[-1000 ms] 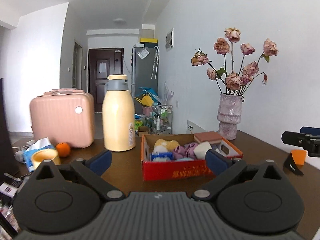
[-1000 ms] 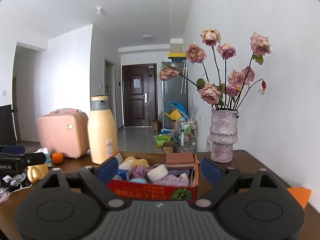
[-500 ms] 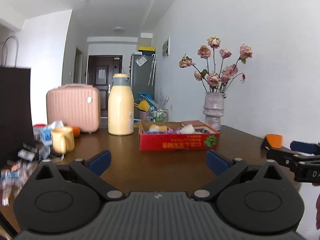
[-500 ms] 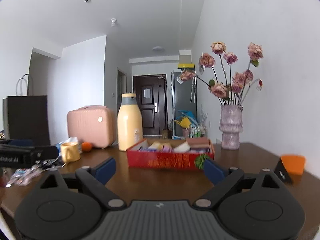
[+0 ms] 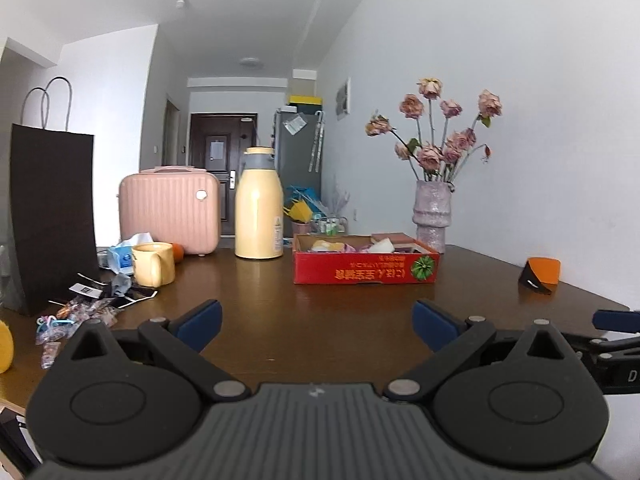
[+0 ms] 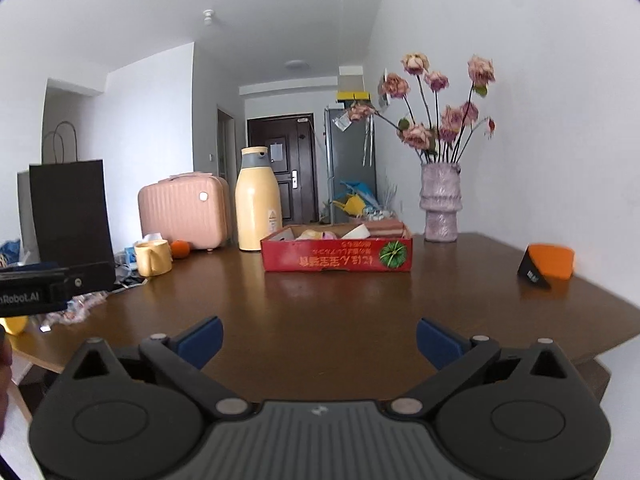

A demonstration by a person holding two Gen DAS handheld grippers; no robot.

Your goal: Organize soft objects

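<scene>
A red cardboard box (image 5: pixel 366 270) sits on the dark wooden table (image 5: pixel 320 320), well ahead of both grippers. Several soft objects (image 5: pixel 352 245) fill it: sponges and pastel pieces that barely show over the rim. My left gripper (image 5: pixel 316 318) is open over bare tabletop, with nothing between its blue pads. In the right wrist view the same box (image 6: pixel 336 258) lies ahead. My right gripper (image 6: pixel 320 336) hovers near the table's front edge, its jaws opening and nothing between them.
Behind the box stand a tall yellow bottle (image 5: pixel 259 208), a pink case (image 5: pixel 170 208) and a vase of dried roses (image 5: pixel 432 216). At the left are a yellow mug (image 5: pixel 152 264), a black paper bag (image 5: pixel 52 216) and small wrappers (image 5: pixel 80 308). An orange stand (image 5: pixel 542 274) is at the right.
Both grippers have drawn back from the red box, which now looks smaller and farther off. More tabletop and the black bag have come into view.
</scene>
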